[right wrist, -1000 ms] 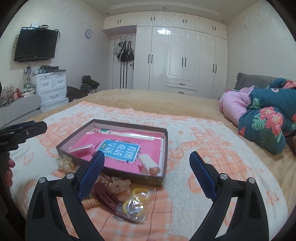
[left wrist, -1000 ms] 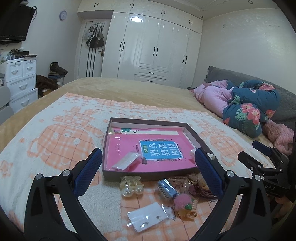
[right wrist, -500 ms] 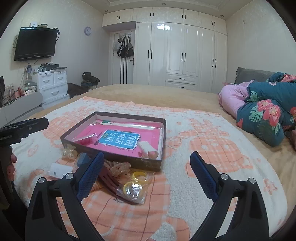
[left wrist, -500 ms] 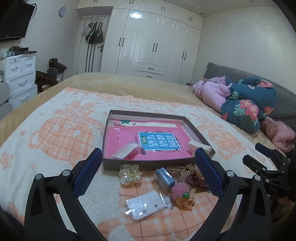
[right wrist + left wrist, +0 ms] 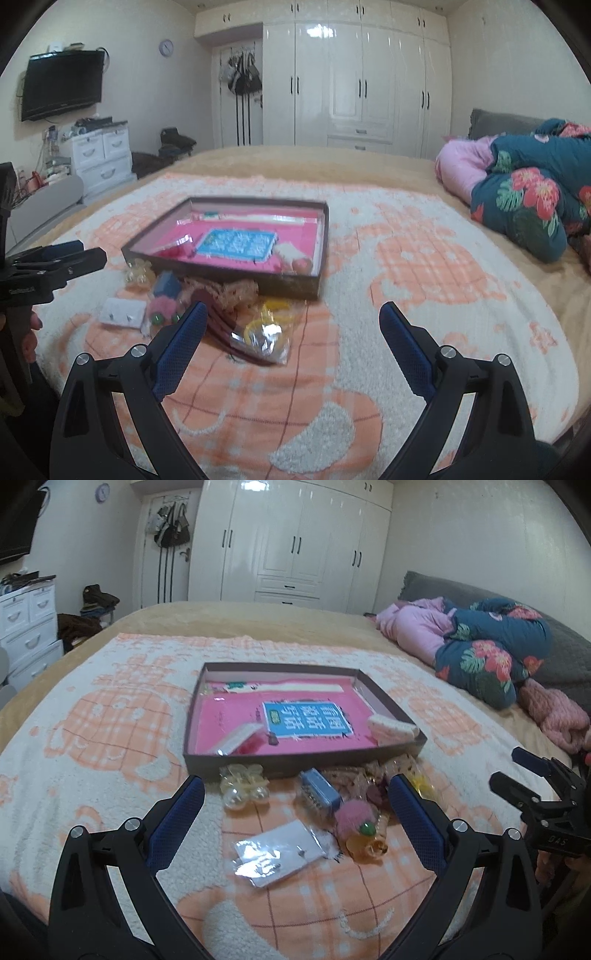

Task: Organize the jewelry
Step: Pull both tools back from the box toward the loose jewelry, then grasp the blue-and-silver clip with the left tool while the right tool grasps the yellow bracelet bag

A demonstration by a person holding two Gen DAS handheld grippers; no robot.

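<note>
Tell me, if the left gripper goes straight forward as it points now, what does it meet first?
Probably the blue hair clip, centred between the open left gripper fingers; the brown box lies behind it. Depth is uncertain.

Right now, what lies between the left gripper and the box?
In the left wrist view, between the left gripper and box: clear hair clip, blue clip, earring packet.

Carrier: orange-and-white checked fleece blanket (image 5: 110,738), spread over the bed.
Tray: shallow brown cardboard tray with pink lining (image 5: 295,764), mid-blanket, well apart from all edges.
In tray: blue printed card (image 5: 306,720) at centre; white ribbed clip (image 5: 391,727) at right wall; clear flat packet (image 5: 240,738) near front-left corner.
Before tray: translucent yellow bead hair clip (image 5: 243,790) leftmost, touching front wall; blue rectangular comb clip (image 5: 319,794) to its right; pink pompom hair tie (image 5: 356,818) just beside it.
Nearest blanket's front edge: clear plastic earring packet with white card (image 5: 280,853).
Right side of bed: pile of pink and floral bedding (image 5: 480,653), beyond the blanket.
</note>
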